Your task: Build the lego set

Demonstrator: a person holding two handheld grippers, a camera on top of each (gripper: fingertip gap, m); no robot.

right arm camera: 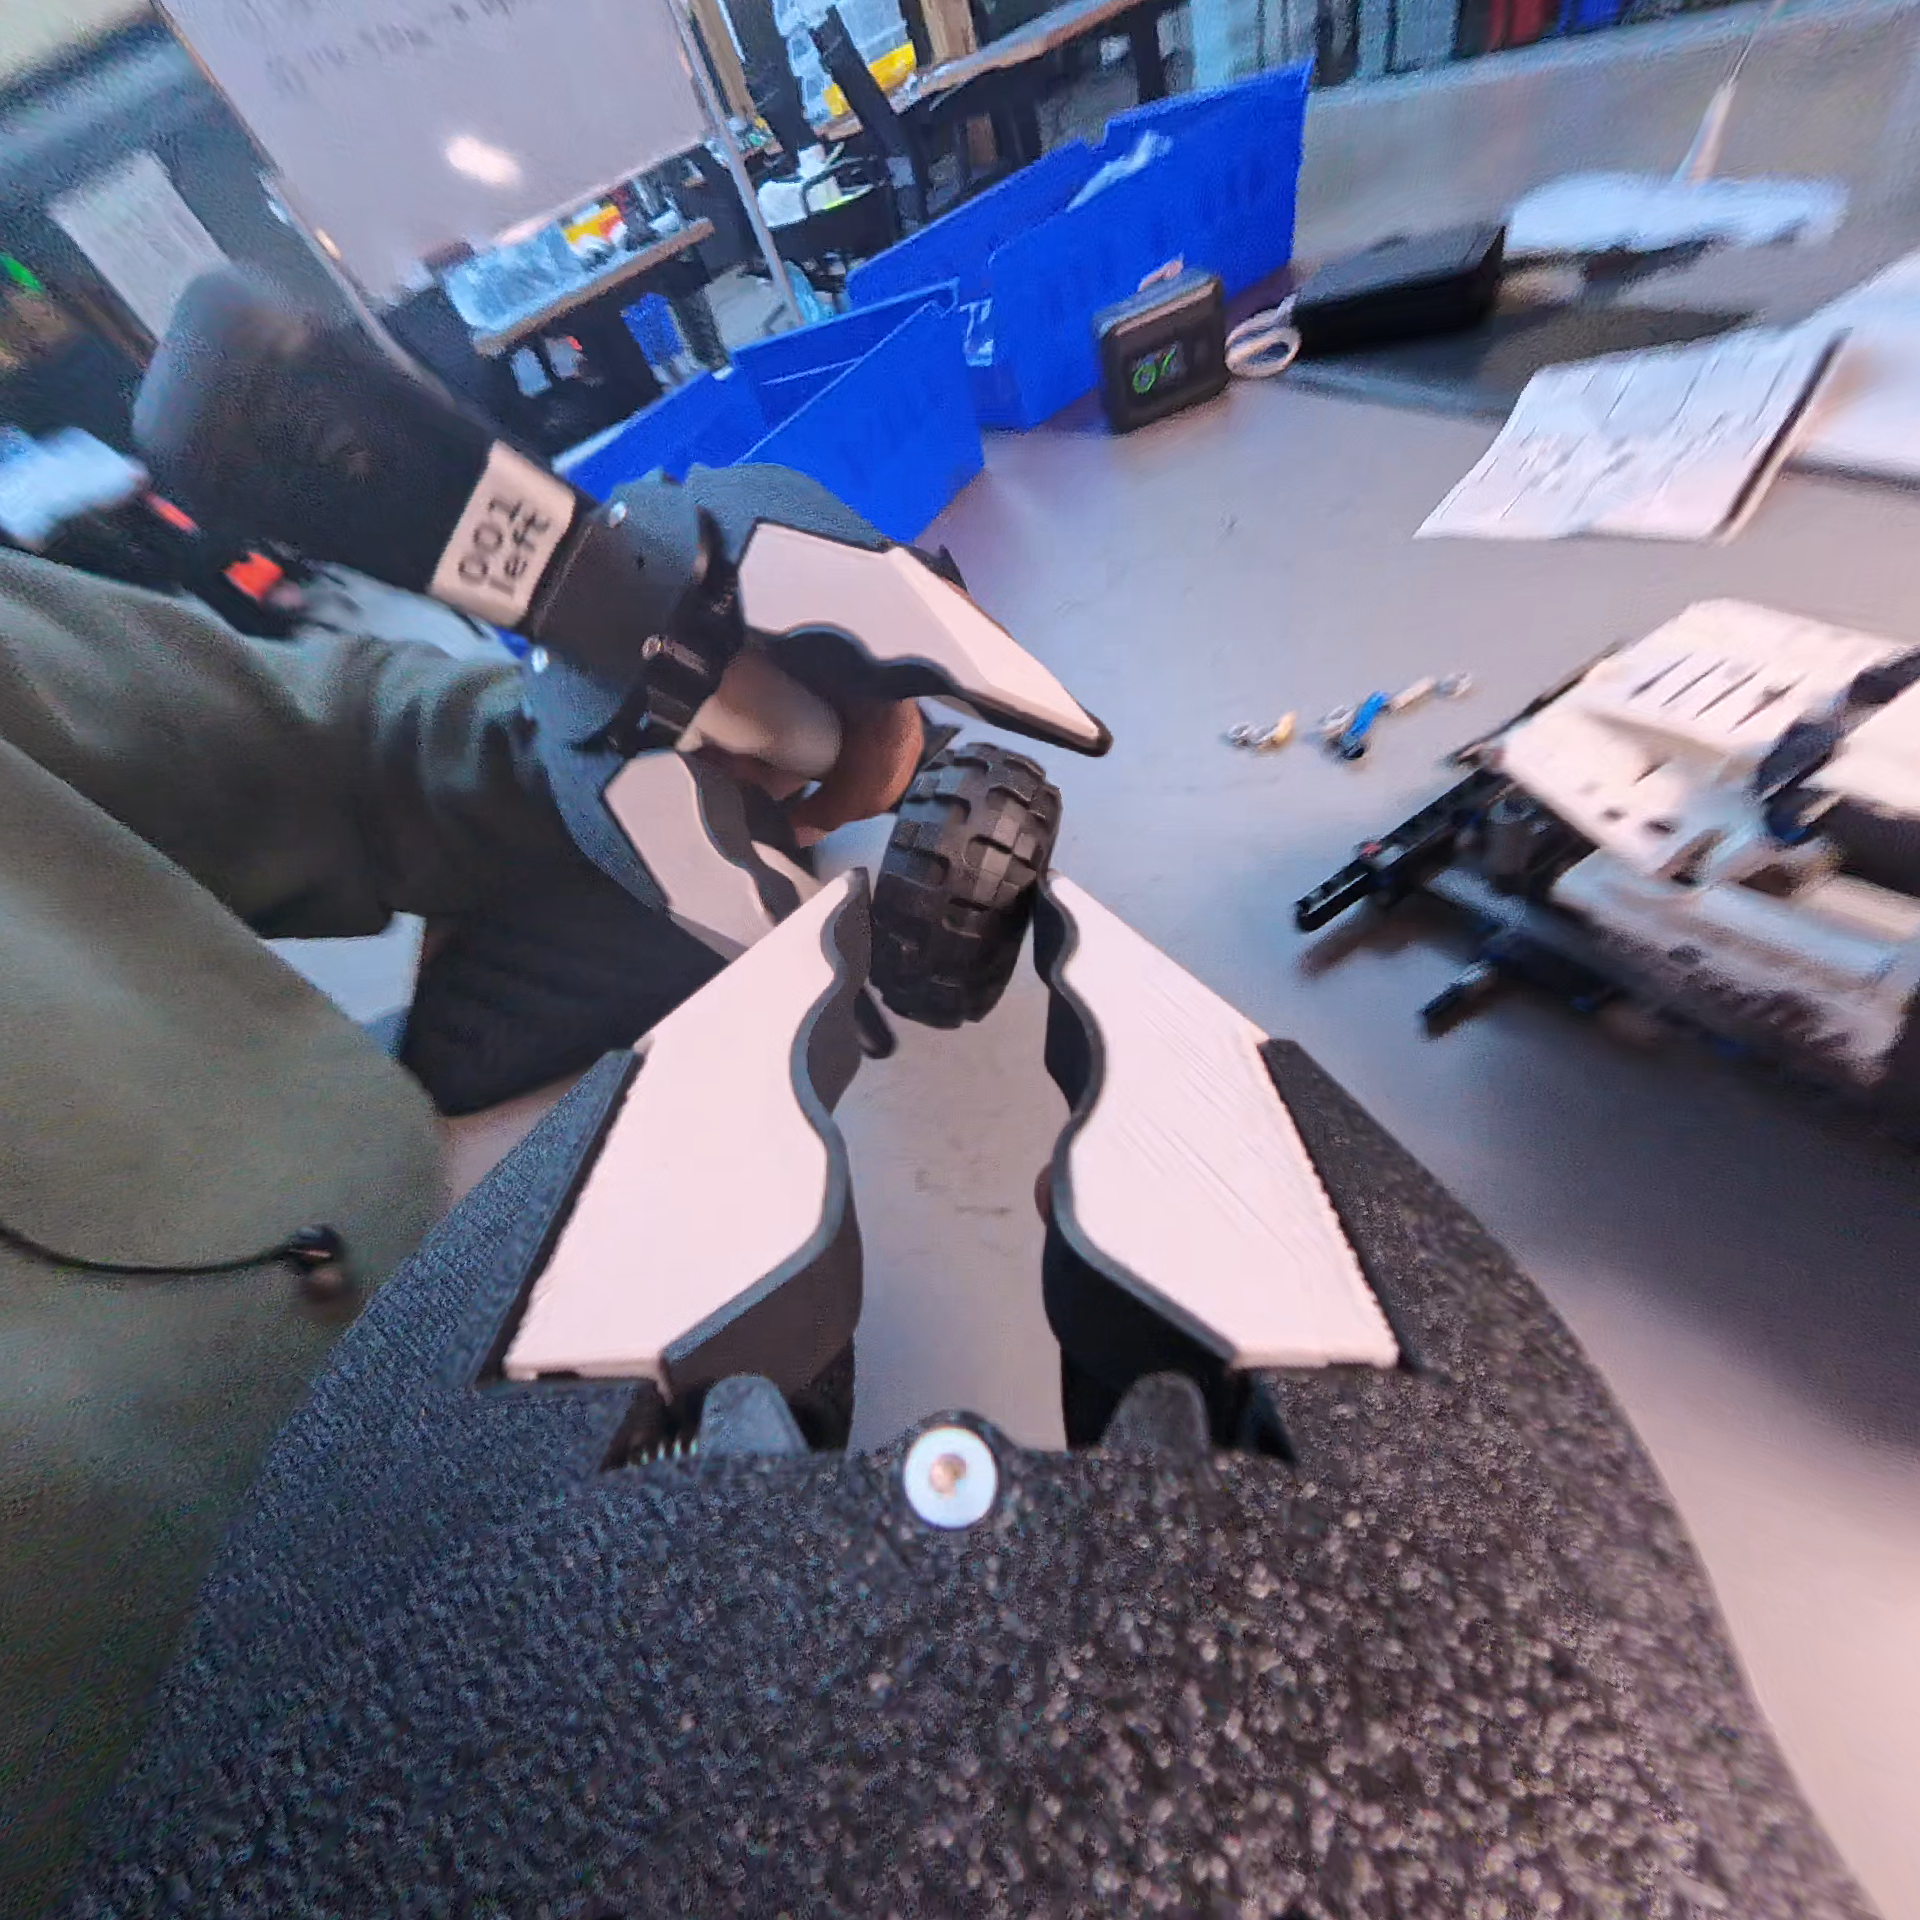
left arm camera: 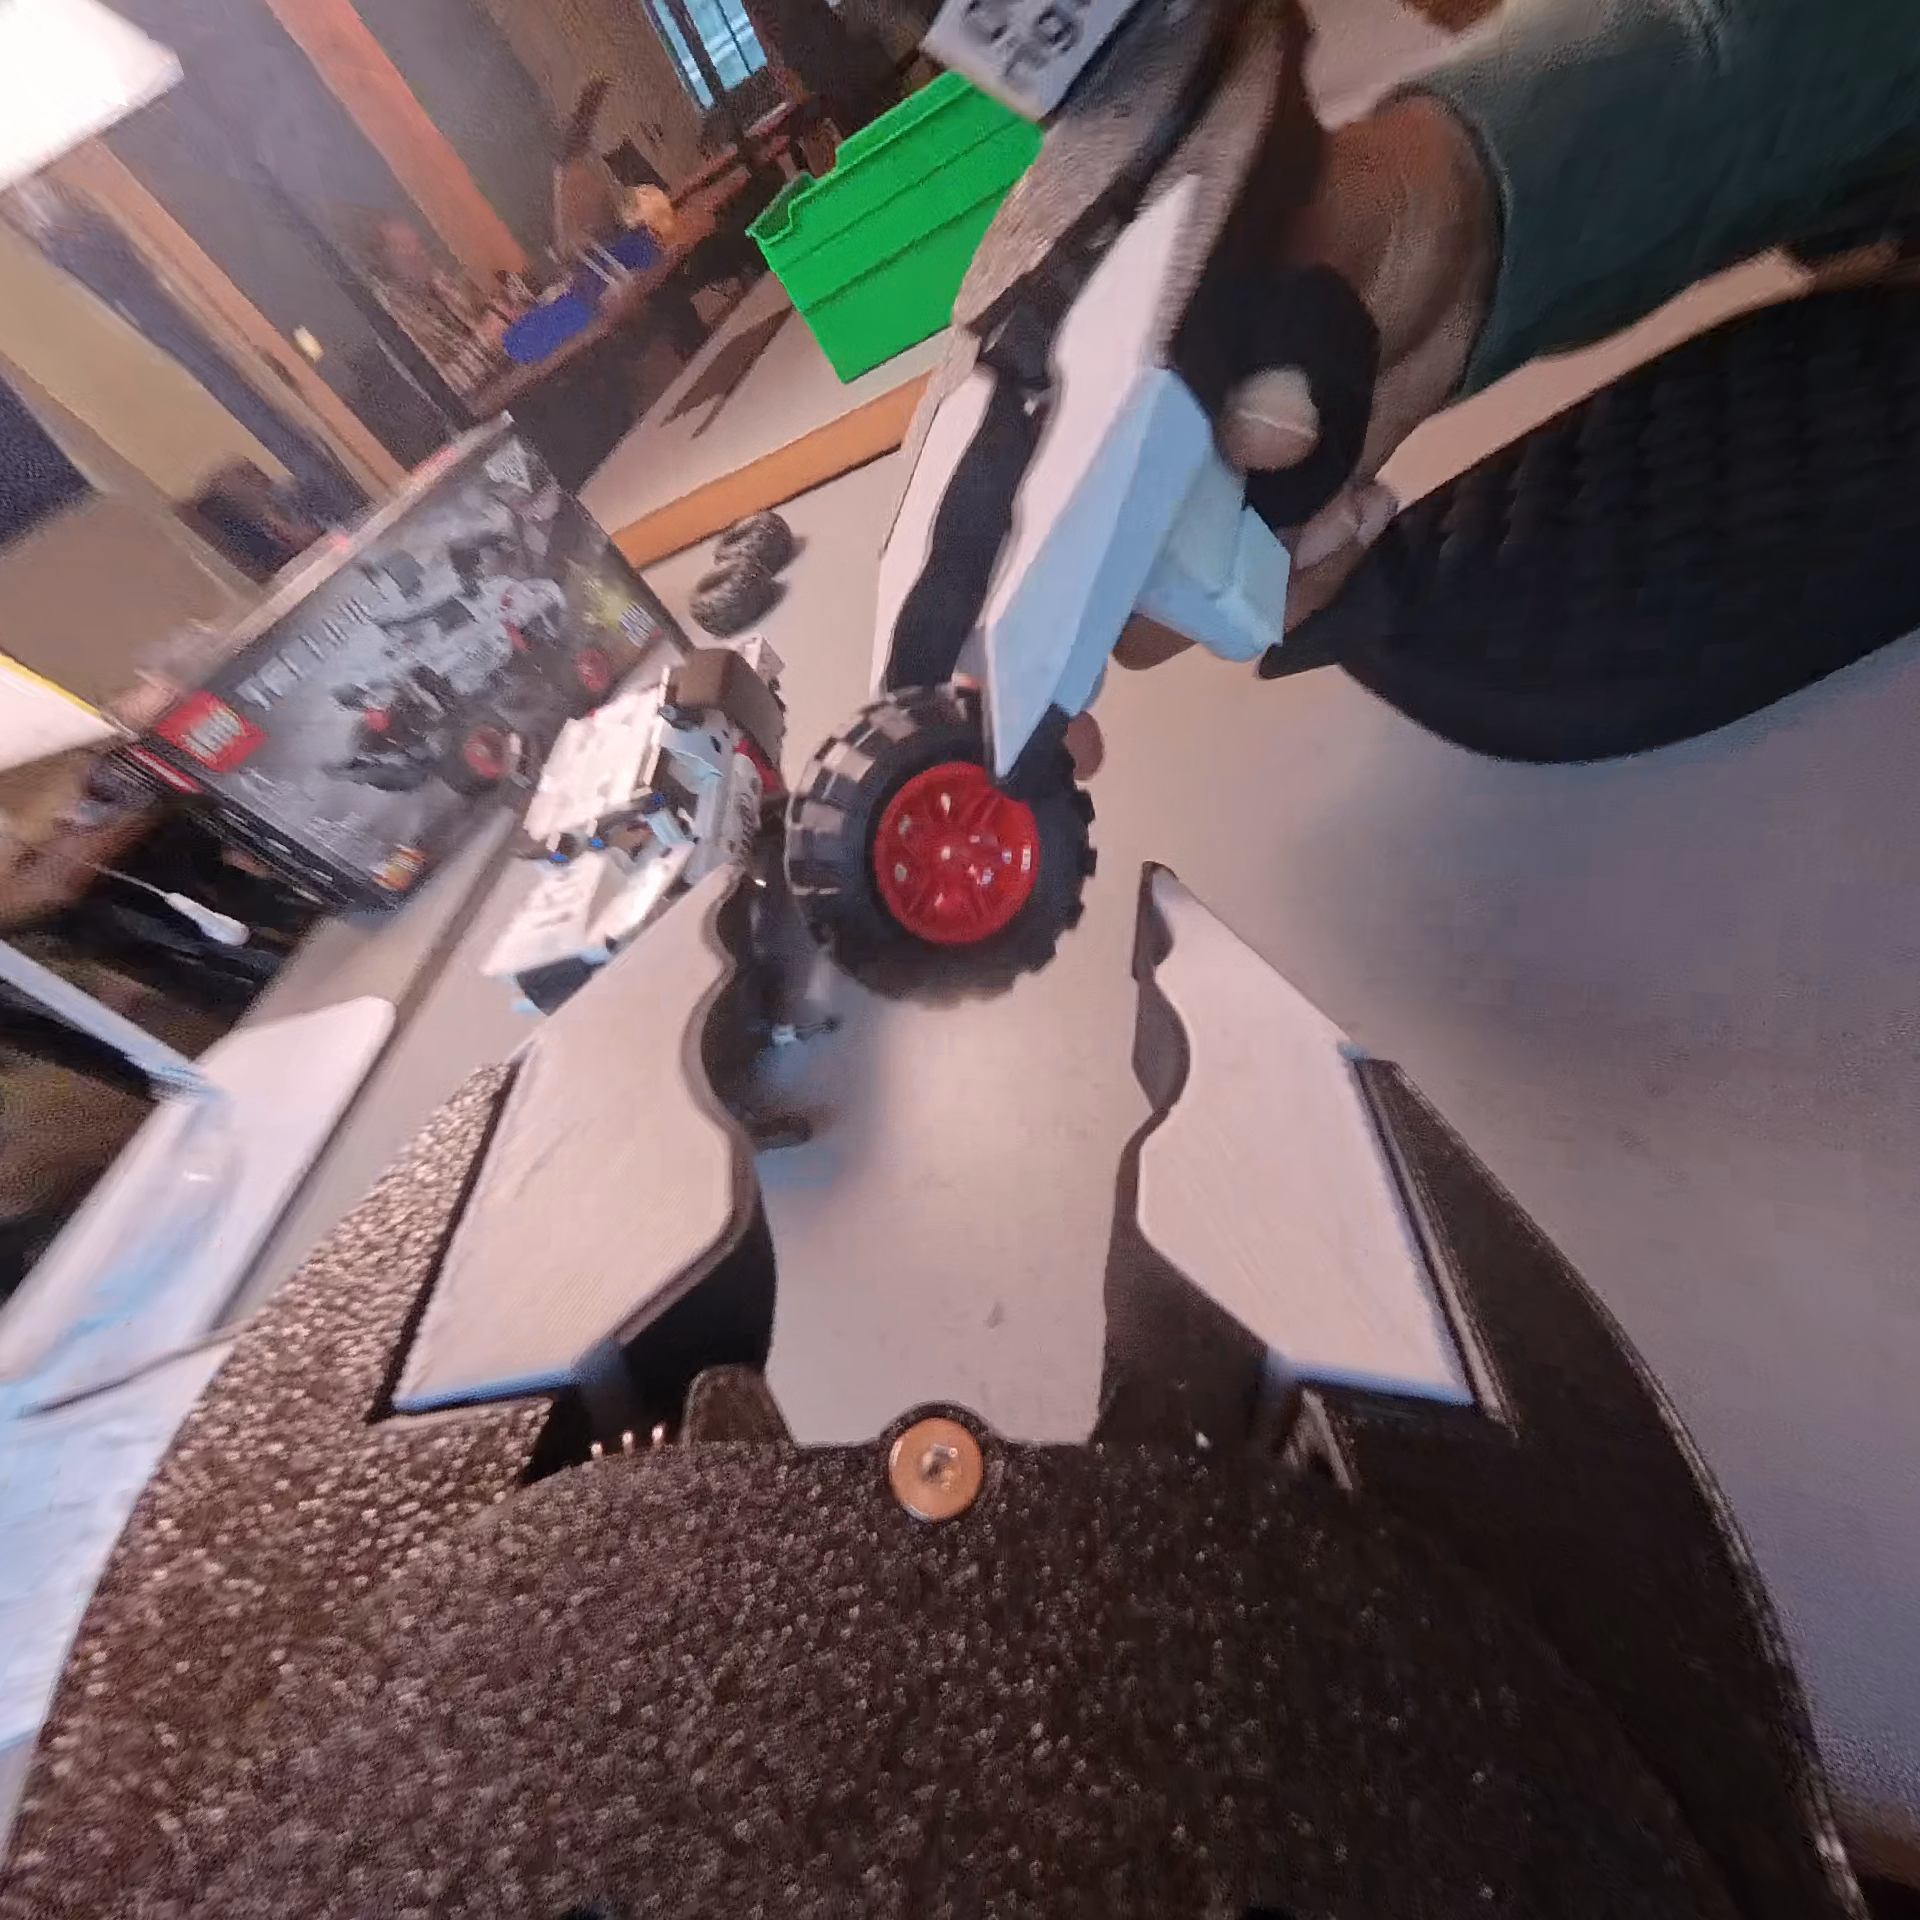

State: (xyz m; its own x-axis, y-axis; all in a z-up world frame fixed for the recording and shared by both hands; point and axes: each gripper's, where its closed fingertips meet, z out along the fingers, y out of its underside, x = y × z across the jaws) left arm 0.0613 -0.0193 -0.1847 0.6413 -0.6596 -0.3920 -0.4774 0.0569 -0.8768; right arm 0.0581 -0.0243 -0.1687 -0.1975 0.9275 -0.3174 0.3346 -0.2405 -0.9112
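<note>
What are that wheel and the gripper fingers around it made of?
The wheel: a black tyre, probably matte rubber by its chunky tread blocks, on a glossy red hub that looks like hard plastic. The right gripper fingers look like printed plastic: white faces with fine ridged lines, black edges.

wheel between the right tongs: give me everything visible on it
The wheel is a chunky black tyre, rubber by its look, with blocky tread lugs, on a glossy red plastic hub with spokes. It stands upright on its tread, and the table looks to bear it. The right tongs close on its two side faces, tread towards that camera. The open left tongs hold nothing. A fingertip seems to touch it.
</note>
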